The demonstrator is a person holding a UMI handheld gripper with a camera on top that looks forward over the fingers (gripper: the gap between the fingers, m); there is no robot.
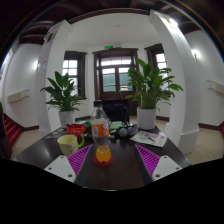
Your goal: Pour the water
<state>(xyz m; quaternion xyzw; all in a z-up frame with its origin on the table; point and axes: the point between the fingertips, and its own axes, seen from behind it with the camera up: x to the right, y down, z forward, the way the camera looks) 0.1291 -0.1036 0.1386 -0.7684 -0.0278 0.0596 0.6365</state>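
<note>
The tongs (109, 160) are hovering above a dark round surface (112, 175), with the two fingers spread wide apart and gripping nothing. The purple pads (79, 157) are facing inward across an open gap. A small orange cup (103, 154) is standing upright on the surface between the fingers, with clear space on either side of it. Just beyond the cup, a clear plastic bottle (100, 127) with an orange label is standing upright; whether it is holding water cannot be determined. A yellow-green mug (68, 144) is sitting to the left of the bottle, near the left finger. A red object (76, 129) is lying behind the mug. White papers (155, 138) are resting on the right part of the surface. Two large potted plants (150, 88) are standing beyond the surface, flanking a dark-framed door (115, 75).
</note>
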